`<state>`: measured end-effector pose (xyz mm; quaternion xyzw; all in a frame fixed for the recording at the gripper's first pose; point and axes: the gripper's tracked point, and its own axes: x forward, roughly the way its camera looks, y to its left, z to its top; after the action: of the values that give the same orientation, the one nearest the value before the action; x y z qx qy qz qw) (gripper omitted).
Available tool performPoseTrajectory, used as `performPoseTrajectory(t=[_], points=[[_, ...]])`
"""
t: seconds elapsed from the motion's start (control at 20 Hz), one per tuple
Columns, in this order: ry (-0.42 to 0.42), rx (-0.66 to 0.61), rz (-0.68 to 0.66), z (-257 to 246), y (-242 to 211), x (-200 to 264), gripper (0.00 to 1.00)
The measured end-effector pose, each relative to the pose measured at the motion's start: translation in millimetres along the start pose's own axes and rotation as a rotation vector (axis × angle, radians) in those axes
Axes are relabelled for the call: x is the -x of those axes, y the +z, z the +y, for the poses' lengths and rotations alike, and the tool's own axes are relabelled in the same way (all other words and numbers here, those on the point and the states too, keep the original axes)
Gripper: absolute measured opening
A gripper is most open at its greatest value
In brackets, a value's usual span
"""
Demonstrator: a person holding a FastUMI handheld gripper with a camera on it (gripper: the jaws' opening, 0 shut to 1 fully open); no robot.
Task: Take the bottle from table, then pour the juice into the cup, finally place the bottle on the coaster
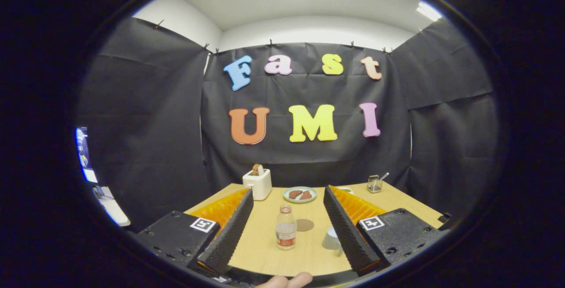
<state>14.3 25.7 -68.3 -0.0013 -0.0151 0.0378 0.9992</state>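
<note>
Clear plastic with a red label: the bottle (286, 228) stands upright on the wooden table (265, 252), dead ahead and between the spread fingers of the gripper (287, 235), which touch nothing. Its long axis runs vertical, so a straight push forward should bracket it. The cup (332, 238) sits just right of it, the coaster (304, 225) just beyond.

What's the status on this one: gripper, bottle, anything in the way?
Gripper open, empty. Clear glass bottle upright between the fingers, untouched. Grey cup beside it, round brown coaster beyond. Path clear.
</note>
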Motion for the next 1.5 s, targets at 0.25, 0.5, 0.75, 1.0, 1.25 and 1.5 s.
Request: performPoseTrajectory(t=[0.25, 0.5, 0.75, 1.0, 1.25, 1.5], points=[[-0.02, 0.04, 0.013, 2, -35, -15, 1.0], [0.003, -0.015, 0.048, 14, -76, -36, 1.0], [-0.007, 0.02, 0.055, 22, -108, -57, 1.0], [-0.017, 0.036, 0.105, 33, -158, -83, 1.0], [-0.083, 0.06, 0.079, 30, -184, -108, 1.0], [-0.132, 0.091, 0.078, 19, -206, -127, 1.0]])
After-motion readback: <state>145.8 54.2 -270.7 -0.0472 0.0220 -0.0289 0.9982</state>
